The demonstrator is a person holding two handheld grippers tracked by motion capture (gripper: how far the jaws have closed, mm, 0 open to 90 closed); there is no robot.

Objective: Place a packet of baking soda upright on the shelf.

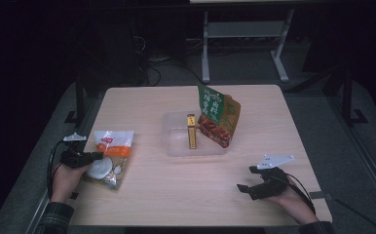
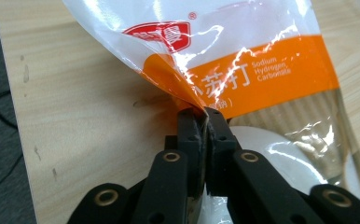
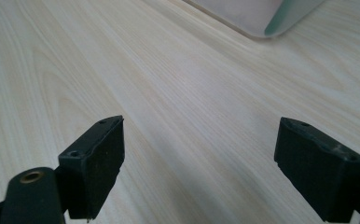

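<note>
A clear plastic bag with an orange band and white powder [image 1: 111, 155] lies at the table's left side. My left gripper [image 1: 97, 156] is shut on its near edge; in the left gripper view the two black jaws [image 2: 205, 114] pinch the crinkled film of the bag [image 2: 243, 60], which lifts up from the wood. My right gripper [image 1: 247, 181] rests at the front right of the table, jaws wide apart. In the right gripper view [image 3: 199, 154] nothing but bare wood lies between them.
A clear plastic tub [image 1: 176, 141] stands mid-table with a narrow yellow box [image 1: 191, 130] upright in it and a green and red snack bag [image 1: 218, 116] leaning on its right side. The tub's corner [image 3: 262, 18] lies ahead of my right gripper.
</note>
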